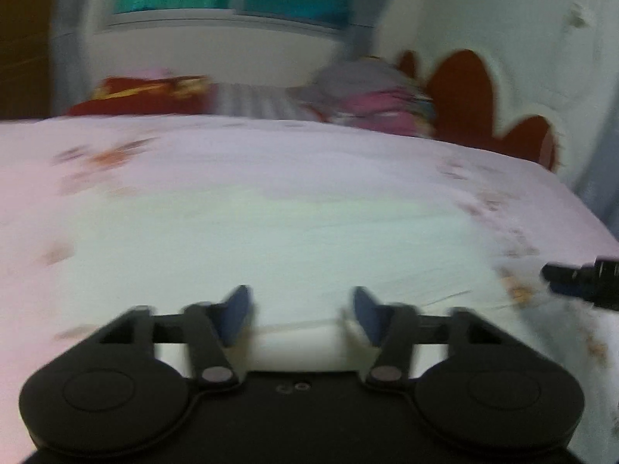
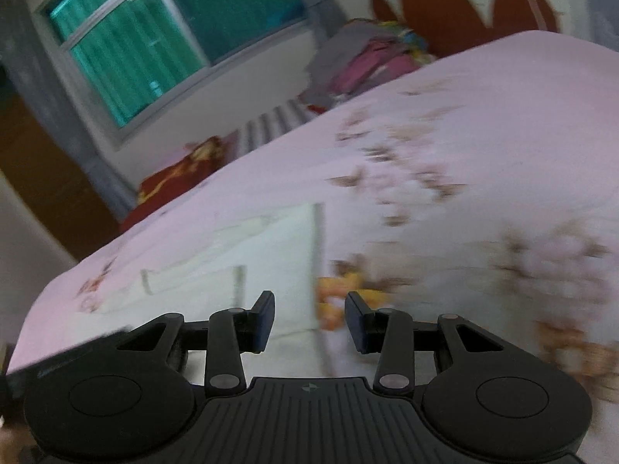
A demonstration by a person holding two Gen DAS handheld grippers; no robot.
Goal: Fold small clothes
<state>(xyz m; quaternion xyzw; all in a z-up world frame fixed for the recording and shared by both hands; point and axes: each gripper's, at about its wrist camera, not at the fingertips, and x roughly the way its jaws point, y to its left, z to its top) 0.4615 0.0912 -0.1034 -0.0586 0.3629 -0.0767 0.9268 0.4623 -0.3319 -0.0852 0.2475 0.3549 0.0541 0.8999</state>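
A pale whitish-green garment lies flat on the pink flowered bed sheet. It also shows in the right wrist view, with a straight hem edge running toward my fingers. My left gripper is open and empty, just above the garment's near part. My right gripper is open and empty, over the garment's right edge. The right gripper's tip shows at the right edge of the left wrist view. Both views are blurred.
A pile of pink and grey clothes sits at the bed's far end by a red and white headboard. A red cushion lies at the far left. A window is behind. The sheet extends to the right.
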